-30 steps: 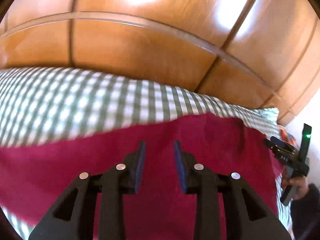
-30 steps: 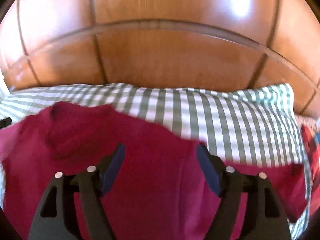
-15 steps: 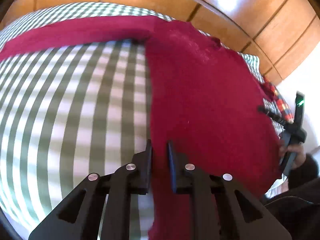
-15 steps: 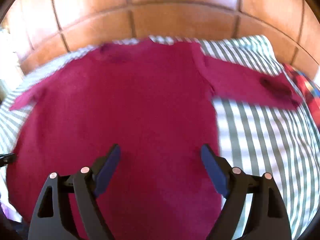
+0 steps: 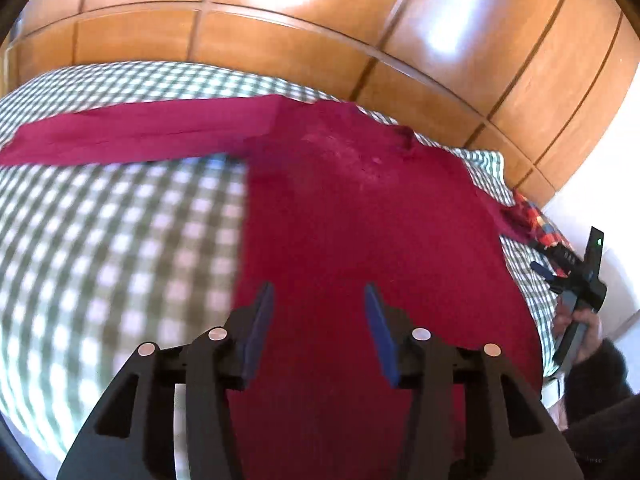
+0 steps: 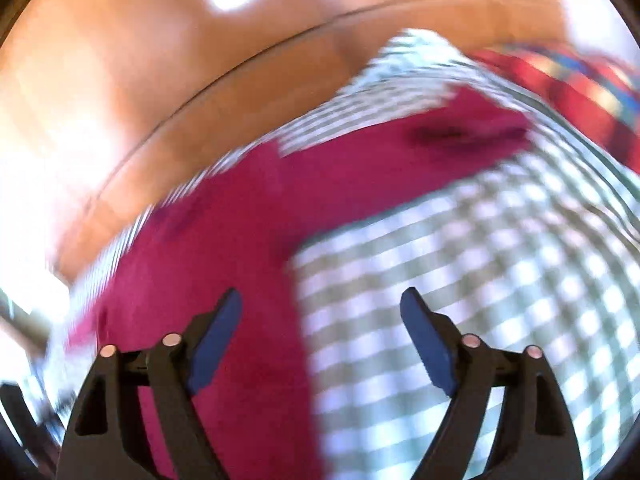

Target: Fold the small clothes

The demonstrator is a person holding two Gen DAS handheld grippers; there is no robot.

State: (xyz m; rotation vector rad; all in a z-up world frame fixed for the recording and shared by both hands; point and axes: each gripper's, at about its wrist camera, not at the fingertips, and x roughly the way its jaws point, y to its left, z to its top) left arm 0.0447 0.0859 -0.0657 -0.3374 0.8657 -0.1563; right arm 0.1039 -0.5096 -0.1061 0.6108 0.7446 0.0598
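We see a wood wall [image 5: 280,36] behind a bed under a checked cover [image 5: 120,240], on which the red top [image 5: 360,208] lies spread flat, front down or up we cannot tell. Its body runs toward us; one sleeve [image 5: 140,132] stretches straight out to the left in the left wrist view, the other sleeve [image 6: 420,148] reaches right in the blurred right wrist view, its cuff bunched. We judge the top light, soft and limp: it will sag and drag on the cover unless lifted at two points, so cuffs, shoulders or hem corners are the places to pinch. A plaid cloth [image 5: 536,228] lies at the far right edge of the bed, just past the sleeve end, and could snag a sleeve folded outward. The left gripper [image 5: 318,332] hangs over the body near its left side seam, jaws opening, nothing pinched. The right gripper [image 6: 320,340] straddles the body's right edge, jaws wide but closing, pads clear of the cloth. A hand [image 5: 580,328] holds it at the bedside.
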